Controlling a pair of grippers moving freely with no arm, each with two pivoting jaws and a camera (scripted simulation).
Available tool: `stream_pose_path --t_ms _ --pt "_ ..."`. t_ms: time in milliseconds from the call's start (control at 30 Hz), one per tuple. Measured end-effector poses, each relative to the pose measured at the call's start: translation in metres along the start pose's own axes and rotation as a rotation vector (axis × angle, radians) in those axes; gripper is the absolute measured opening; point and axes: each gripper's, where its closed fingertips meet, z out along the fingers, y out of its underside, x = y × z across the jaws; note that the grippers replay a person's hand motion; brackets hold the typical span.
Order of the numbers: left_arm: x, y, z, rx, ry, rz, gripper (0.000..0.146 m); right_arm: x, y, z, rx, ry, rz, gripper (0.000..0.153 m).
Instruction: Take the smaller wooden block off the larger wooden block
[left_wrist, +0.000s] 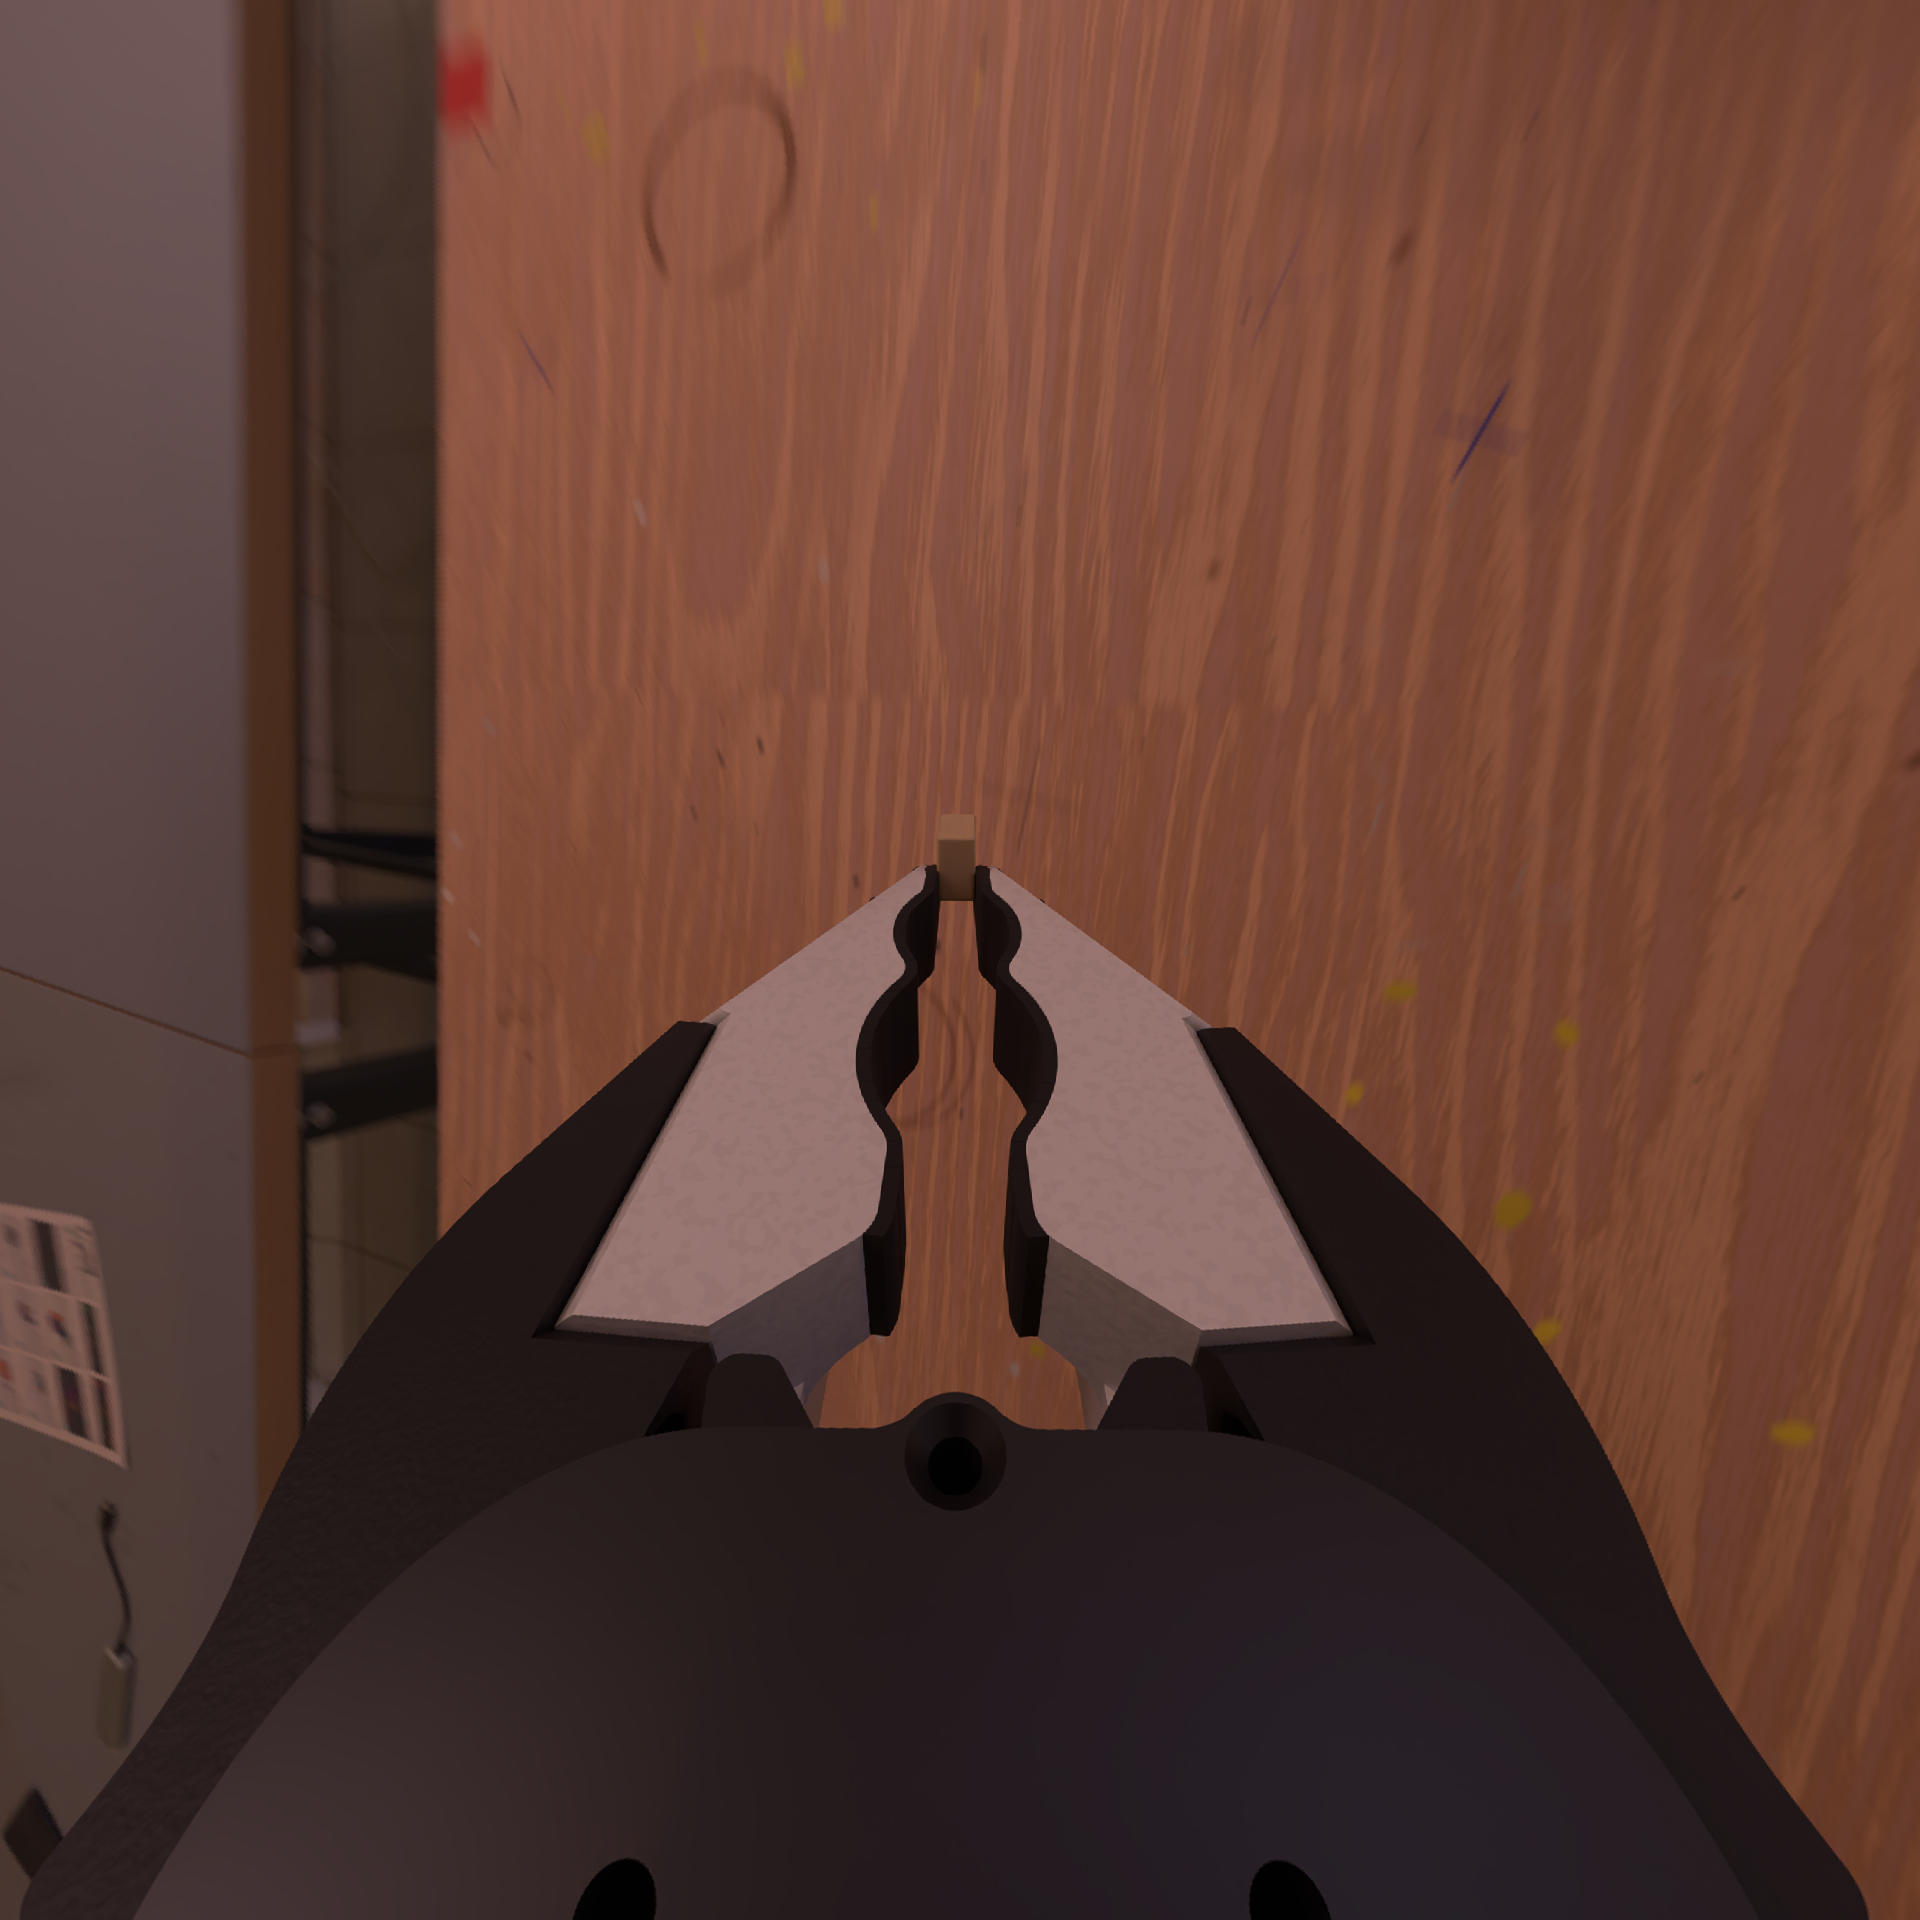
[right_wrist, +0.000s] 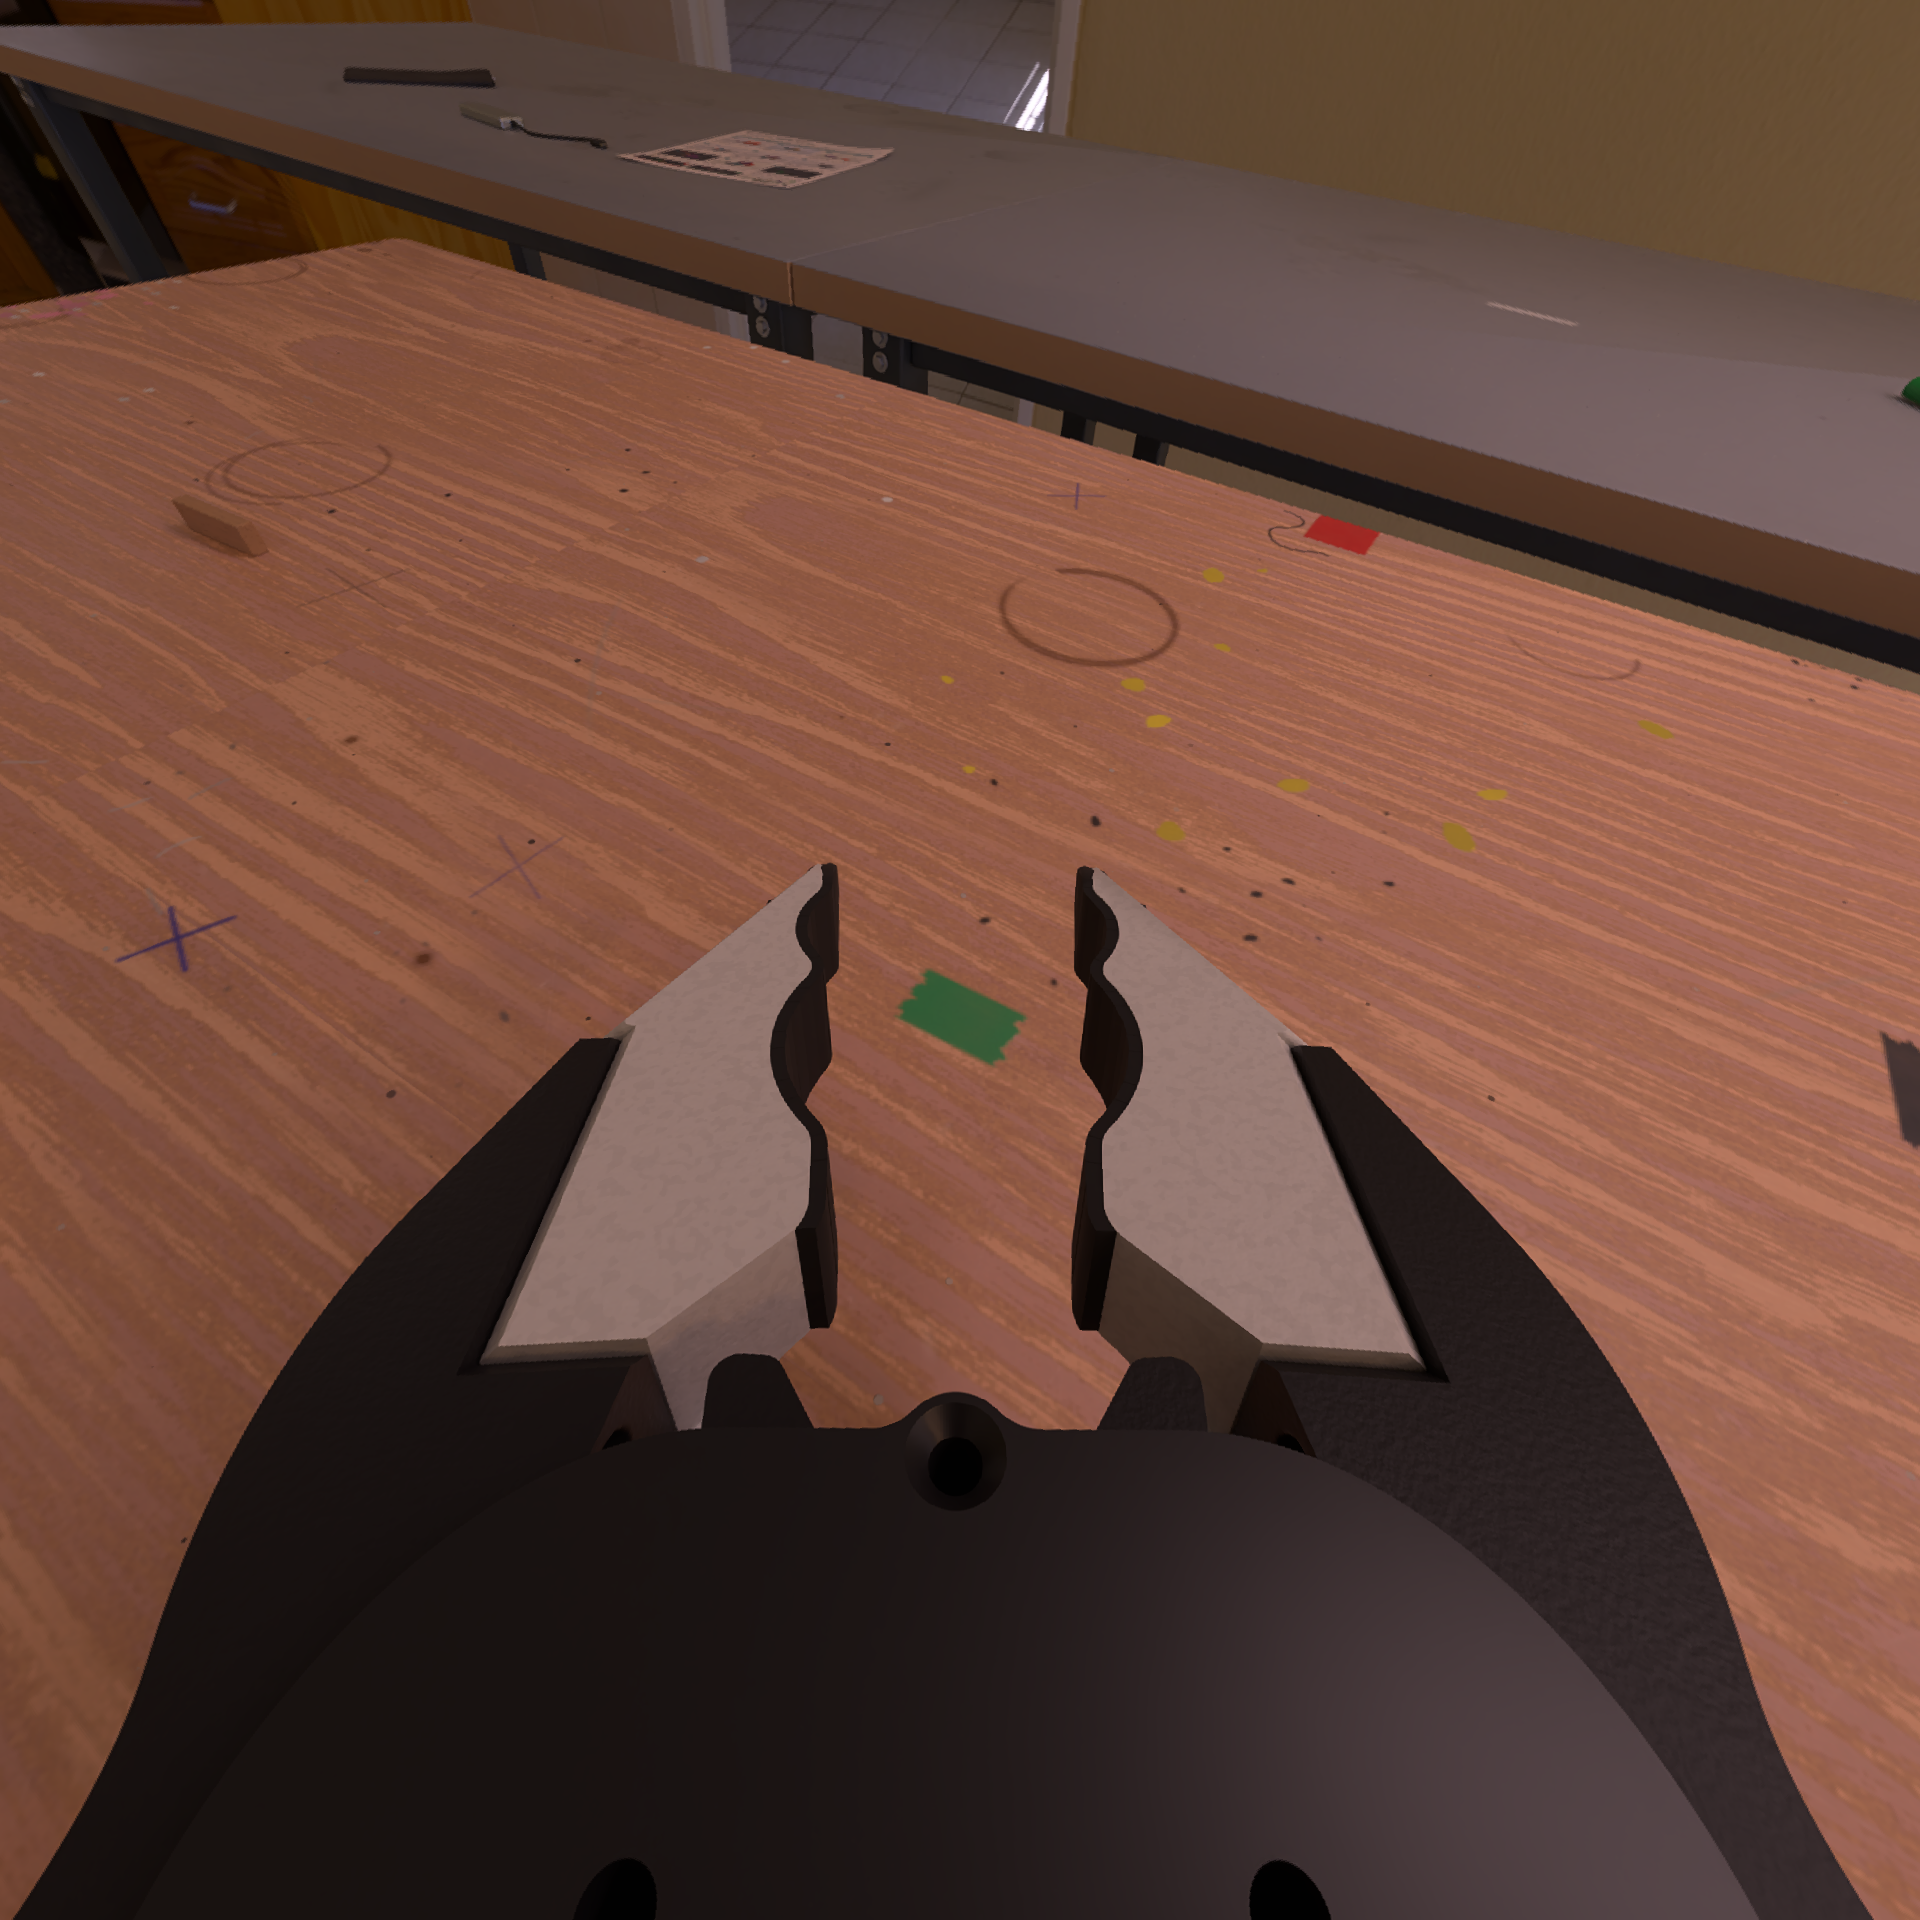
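Note:
In the left wrist view my left gripper (left_wrist: 956, 883) is shut on the smaller wooden block (left_wrist: 955, 840), a tiny tan cube pinched at the very fingertips and held above the brown wooden table (left_wrist: 1351, 623). The larger wooden block (right_wrist: 220, 527), a flat tan slab, lies alone on the table at the far left of the right wrist view; nothing rests on it. My right gripper (right_wrist: 956, 883) is open and empty, hovering over the table (right_wrist: 520, 1039) near a green patch (right_wrist: 961, 1016).
The table's left edge (left_wrist: 438, 935) runs beside a gap and a grey bench (left_wrist: 125, 520). Grey benches (right_wrist: 1247, 270) stand beyond the table's far edge, with a printed sheet (right_wrist: 756, 158). A red patch (right_wrist: 1341, 534) and ring marks (right_wrist: 1088, 616) mark the tabletop.

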Motion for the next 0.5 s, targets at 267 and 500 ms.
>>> stream_pose_path --t_ms 267,500 --pt "0.115 -0.118 0.038 0.209 0.077 0.235 0.006 -0.002 -0.004 -0.005 0.020 0.001 -0.005 0.044" --pt "0.189 -0.148 0.141 0.147 0.225 0.399 0.006 -0.003 -0.006 -0.008 0.031 0.003 -0.013 0.043"
